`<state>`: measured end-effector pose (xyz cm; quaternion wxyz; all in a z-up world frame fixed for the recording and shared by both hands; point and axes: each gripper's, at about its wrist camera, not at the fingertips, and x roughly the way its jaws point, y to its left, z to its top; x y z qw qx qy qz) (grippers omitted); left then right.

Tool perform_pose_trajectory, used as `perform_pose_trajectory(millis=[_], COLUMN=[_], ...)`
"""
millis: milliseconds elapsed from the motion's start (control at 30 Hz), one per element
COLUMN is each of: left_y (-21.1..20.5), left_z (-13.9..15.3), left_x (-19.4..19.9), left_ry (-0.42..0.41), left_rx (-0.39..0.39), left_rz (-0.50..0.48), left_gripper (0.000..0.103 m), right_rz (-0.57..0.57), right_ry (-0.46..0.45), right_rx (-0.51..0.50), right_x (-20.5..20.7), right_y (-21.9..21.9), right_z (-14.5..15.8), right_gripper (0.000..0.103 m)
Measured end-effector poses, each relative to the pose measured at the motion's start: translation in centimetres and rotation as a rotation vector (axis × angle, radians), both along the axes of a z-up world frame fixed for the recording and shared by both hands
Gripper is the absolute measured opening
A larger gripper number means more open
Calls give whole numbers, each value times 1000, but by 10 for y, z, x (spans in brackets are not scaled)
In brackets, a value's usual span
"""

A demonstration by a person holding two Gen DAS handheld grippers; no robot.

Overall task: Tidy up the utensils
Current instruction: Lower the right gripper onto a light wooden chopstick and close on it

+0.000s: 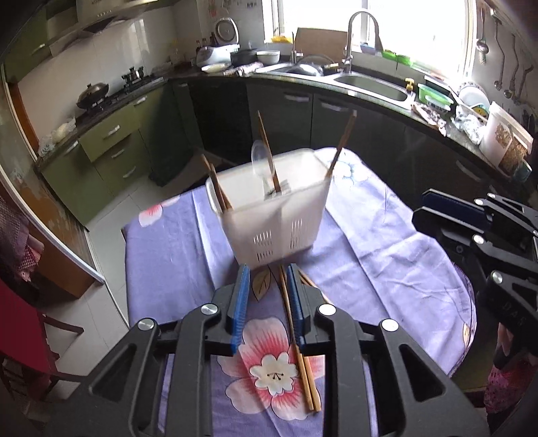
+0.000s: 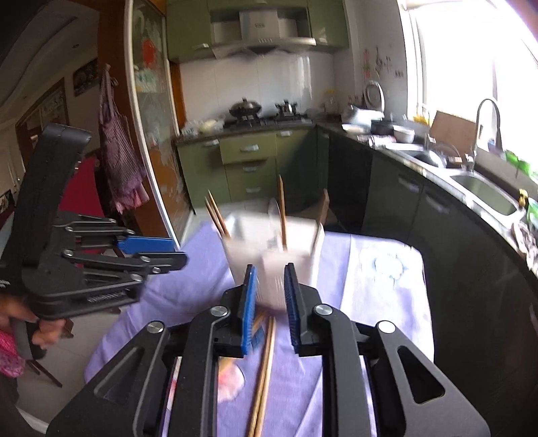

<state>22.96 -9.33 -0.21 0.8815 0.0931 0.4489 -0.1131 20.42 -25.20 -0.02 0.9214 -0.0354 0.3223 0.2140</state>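
Left claw (image 1: 269, 269) part open, blue pads apart, nothing between them. A pair of wooden chopsticks (image 1: 299, 343) lying flat on the counter (image 1: 175, 255) under it, right beside the right-hand pad. Just ahead, a white utensil holder (image 1: 269, 211) with slots low in its wall, blurry, standing on the cloth. More chopsticks standing up inside it: two at the left corner (image 1: 217, 188), one in the middle (image 1: 268, 154), one at the right corner (image 1: 341, 148). A clear plastic spoon (image 1: 259, 161) up in the middle too.

Right claw (image 2: 271, 269) also part open and holding nothing, pads pointing at the same white holder, close in front of it. Loose chopsticks on the cloth below.

Purple tablecloth with pink flowers (image 1: 269, 366) over the counter. Around: green cabinets (image 1: 107, 148), a stove with a wok (image 1: 92, 94), a steel sink (image 1: 373, 87) with a tall tap (image 1: 356, 37), a bright window (image 1: 420, 30).
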Motion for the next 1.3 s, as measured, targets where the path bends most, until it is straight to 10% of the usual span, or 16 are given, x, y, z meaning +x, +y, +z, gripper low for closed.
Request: perform_pose_trajectory(millis=[467,1300], left_y=[-10,-24], left_z=[-134,-165], left_x=[29,52], left_ry=[253,309], left_rx=[-9,56], left_rz=[50,50], left_gripper=[22,22], right_rz=[-91,-56], right_ry=[236,265], right_rx=[-38,-12], right_x=[17,32], right_y=[-41,-37], right_z=[-132,-126], right_gripper=[22,22])
